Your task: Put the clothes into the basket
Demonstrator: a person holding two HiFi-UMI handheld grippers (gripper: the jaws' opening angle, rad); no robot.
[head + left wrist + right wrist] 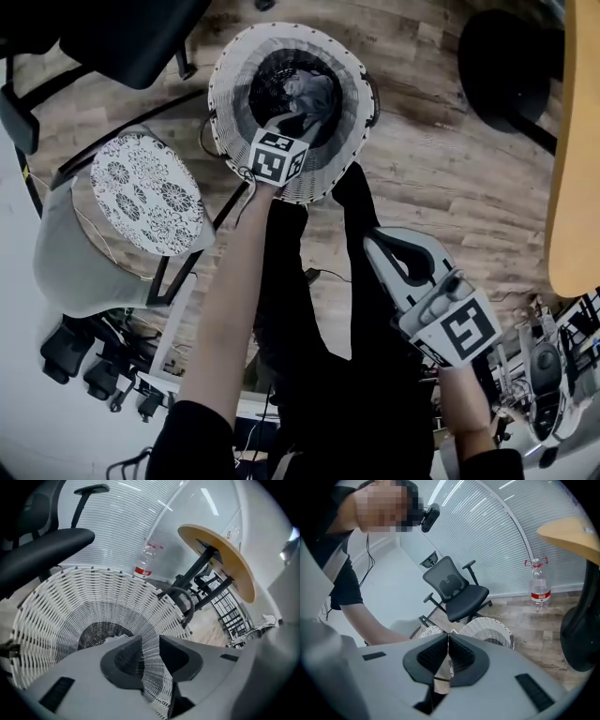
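Since the crumpled dark and grey clothes (314, 89) lie at the bottom of the round white woven basket (228, 94), the task reads as done or very nearly done.

- Outside the basket: no loose garment shows on the brown wood-plank floor (422, 141) around it. The grey stool with the round lace-patterned top (145, 192), centre left of the head view, may carry a cover. Cannot tell whether that counts as clothing.
- Left gripper (298, 120): over the basket mouth, upper centre of the head view. Its fingers are spread with nothing between them. In the left gripper view only basket weave shows through the gap.
- Right gripper (380, 246): lower right of the head view, well apart from the basket. Its fingers are pressed together and carry nothing.
- Basket orientation: it stands upright on the floor with its mouth facing up towards the head camera. It is round in plan, so it has no long axis across the floor; its only axis runs vertically.
- Clothes orientation: a bunched heap in the centre of the basket base, with no long axis or pointing direction to read.
- Remaining, as a judgement: little beyond clearing the hands, unless more clothes lie outside the frames.
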